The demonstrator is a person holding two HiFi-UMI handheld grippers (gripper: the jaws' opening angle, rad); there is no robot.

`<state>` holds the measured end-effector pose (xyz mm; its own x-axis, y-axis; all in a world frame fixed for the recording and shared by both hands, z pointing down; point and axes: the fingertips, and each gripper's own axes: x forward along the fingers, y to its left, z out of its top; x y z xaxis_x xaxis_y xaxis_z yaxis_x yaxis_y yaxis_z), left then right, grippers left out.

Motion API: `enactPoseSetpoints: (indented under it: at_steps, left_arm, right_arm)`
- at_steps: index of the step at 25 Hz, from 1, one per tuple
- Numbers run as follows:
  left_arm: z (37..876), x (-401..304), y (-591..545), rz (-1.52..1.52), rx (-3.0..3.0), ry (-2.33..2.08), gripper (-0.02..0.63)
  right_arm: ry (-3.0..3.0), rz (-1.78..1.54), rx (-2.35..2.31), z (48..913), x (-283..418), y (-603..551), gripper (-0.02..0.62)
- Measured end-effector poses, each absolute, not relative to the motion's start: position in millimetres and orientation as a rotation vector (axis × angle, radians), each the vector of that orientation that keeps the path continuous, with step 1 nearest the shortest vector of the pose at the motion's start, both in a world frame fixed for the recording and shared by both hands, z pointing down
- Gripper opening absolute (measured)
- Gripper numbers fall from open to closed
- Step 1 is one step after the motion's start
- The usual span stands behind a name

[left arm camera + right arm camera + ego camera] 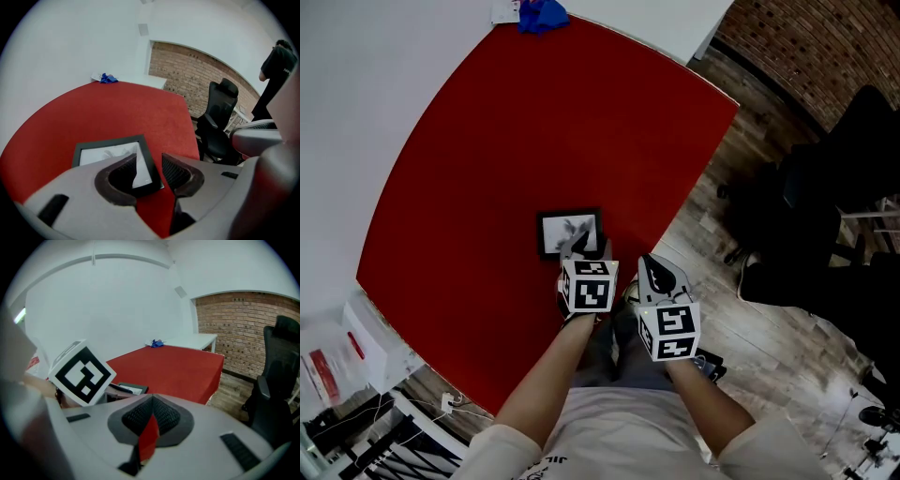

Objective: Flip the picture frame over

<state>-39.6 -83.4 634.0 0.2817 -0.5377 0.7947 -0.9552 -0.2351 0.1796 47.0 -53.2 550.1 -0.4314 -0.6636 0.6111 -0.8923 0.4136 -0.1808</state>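
The black rectangular picture frame [570, 232] lies flat on the red cloth-covered desk [534, 122], close to its near edge. The left claw [581, 246] is at the frame's near right corner, and that corner lies between its jaws. The right claw [652, 267] is just right of the left claw, by the desk's edge. A crumpled blue object [542, 14] lies at the desk's far edge. Black office chairs [825, 187] stand on the floor, right of the desk.

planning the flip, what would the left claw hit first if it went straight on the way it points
Probably the picture frame; its near corner lies between the open jaws of the left claw.
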Motion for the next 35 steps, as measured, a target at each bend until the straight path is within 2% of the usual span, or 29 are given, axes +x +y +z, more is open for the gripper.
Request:
enactPoseSetpoints:
  at_steps: [13,16,27,35]
  left_arm:
    - [659,-42,-87,0.993,1.761,-1.49,0.15]
    - [659,-38,-87,0.997,1.762,-1.493,0.097]
    - [654,-40,-84,0.868,1.709,-1.494,0.072]
    - [607,-38,-87,0.595,1.725,-1.417,0.069]
  right_arm:
    - [-2.214,0.73,1.308,563,58,-56,0.005]
    - [-2.217,0.735,1.305,564,61,-57,0.005]
    - [-2.24,0.736,1.273,566,62,-60,0.005]
    - [-2.254,0.728,1.254,568,61,-64,0.005]
